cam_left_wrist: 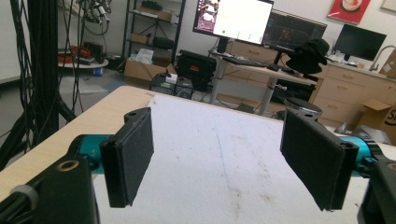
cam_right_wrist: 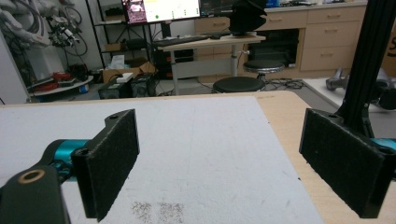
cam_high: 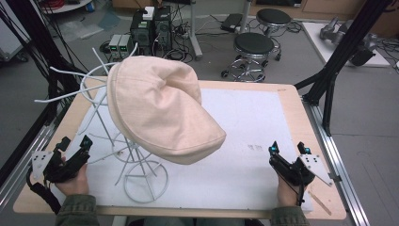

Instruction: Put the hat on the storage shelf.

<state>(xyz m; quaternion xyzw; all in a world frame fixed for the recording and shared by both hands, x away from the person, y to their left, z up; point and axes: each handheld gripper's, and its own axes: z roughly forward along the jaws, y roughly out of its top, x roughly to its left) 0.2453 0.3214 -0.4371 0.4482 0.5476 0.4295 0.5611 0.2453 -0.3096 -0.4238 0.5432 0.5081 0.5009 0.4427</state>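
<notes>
No writing can be read anywhere. A soft, round, cream cloth hat (cam_high: 160,108) is hung tilted on a thin white wire stand (cam_high: 136,174), just right of the left claw (cam_high: 75,147) and well left of the right claw (cam_high: 287,149). Both claws are held wide open on the white mat (cam_high: 244,127), with nothing between their flat black jaws.

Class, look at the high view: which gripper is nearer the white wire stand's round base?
Left. The left gripper sits just beside the wire stand's base, at its left. The right gripper rests far across the white mat, near the table's right edge.
</notes>
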